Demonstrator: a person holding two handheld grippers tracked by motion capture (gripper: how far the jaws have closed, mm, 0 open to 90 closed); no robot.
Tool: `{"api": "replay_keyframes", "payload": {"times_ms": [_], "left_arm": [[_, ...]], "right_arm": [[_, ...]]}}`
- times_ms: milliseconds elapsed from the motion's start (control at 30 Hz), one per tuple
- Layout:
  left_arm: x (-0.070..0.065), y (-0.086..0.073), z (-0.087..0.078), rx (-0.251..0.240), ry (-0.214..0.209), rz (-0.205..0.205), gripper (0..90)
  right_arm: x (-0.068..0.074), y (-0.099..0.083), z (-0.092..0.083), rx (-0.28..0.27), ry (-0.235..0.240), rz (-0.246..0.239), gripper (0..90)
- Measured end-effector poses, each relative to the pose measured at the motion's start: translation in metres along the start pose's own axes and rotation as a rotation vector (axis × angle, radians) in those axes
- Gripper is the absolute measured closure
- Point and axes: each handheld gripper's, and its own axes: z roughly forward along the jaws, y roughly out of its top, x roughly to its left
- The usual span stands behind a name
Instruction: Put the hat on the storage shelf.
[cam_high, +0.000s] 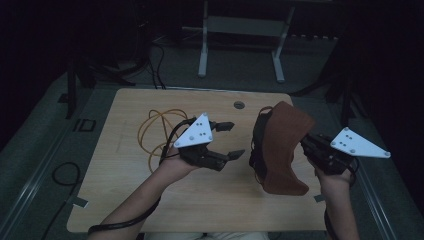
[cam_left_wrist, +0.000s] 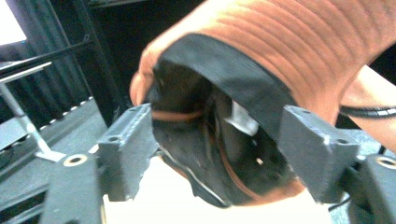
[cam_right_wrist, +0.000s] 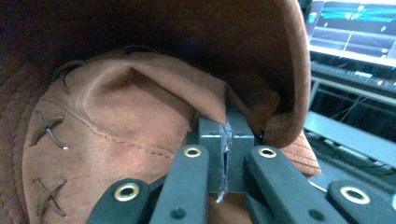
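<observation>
A brown suede hat (cam_high: 282, 145) with cross stitching (cam_right_wrist: 46, 130) is held on edge above the wooden table (cam_high: 150, 200). Its black-lined opening (cam_left_wrist: 219, 140) faces left. My right gripper (cam_high: 306, 145) is shut on a fold of the hat's brown fabric, and the right gripper view has the pinched fold (cam_right_wrist: 210, 107) right at the closed jaws (cam_right_wrist: 226, 154). My left gripper (cam_high: 238, 139) stands open just left of the hat with nothing between its fingers. In the left gripper view its grey pads (cam_left_wrist: 130, 144) frame the hat's opening without touching it.
A loop of yellow cord (cam_high: 155, 135) lies on the table behind the left hand. A round cable hole (cam_high: 239, 105) sits near the far edge. White stand legs (cam_high: 202, 50) rise beyond the table. A lit screen (cam_right_wrist: 355, 28) stands off to the right.
</observation>
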Motion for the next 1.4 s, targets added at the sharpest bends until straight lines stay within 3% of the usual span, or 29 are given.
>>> {"api": "replay_keyframes", "payload": {"times_ms": [167, 200, 333, 467, 567, 700, 833, 900, 1033, 1167, 1400], "left_arm": [[-0.008, -0.005, -0.033, 0.064, 0.096, 0.004, 19.2], [-0.009, -0.007, -0.044, 0.079, 0.133, -0.009, 18.7], [-0.01, -0.017, -0.075, 0.081, 0.212, -0.034, 16.0], [-0.011, -0.033, -0.111, 0.1, 0.352, -0.059, 10.9], [-0.01, -0.049, -0.138, 0.072, 0.427, -0.108, 8.6], [-0.005, -0.077, -0.167, 0.106, 0.522, -0.153, 6.8], [-0.004, -0.116, -0.181, 0.135, 0.618, -0.205, 3.3], [-0.006, -0.138, -0.184, 0.14, 0.648, -0.233, 3.3], [-0.009, -0.178, -0.185, 0.15, 0.68, -0.329, 3.4], [-0.013, -0.209, -0.183, 0.191, 0.701, -0.358, 3.7], [-0.011, -0.232, -0.189, 0.181, 0.717, -0.407, 3.7]], "right_arm": [[-0.002, 0.014, 0.006, -0.019, 0.001, -0.018, 88.6], [-0.002, 0.017, 0.008, -0.025, 0.001, -0.022, 88.6], [-0.003, 0.03, 0.018, -0.045, 0.017, -0.027, 88.6], [0.0, 0.047, 0.034, -0.054, 0.042, -0.047, 88.6], [0.004, 0.06, 0.049, -0.059, 0.057, -0.069, 88.6], [0.008, 0.072, 0.07, -0.056, 0.084, -0.08, 88.5], [0.015, 0.083, 0.095, -0.046, 0.117, -0.094, 88.5], [0.02, 0.088, 0.107, -0.044, 0.13, -0.102, 88.6], [0.033, 0.097, 0.132, -0.038, 0.156, -0.123, 88.5], [0.048, 0.104, 0.159, -0.018, 0.19, -0.136, 88.5], [0.078, 0.115, 0.2, 0.024, 0.28, -0.145, 88.5]]}}
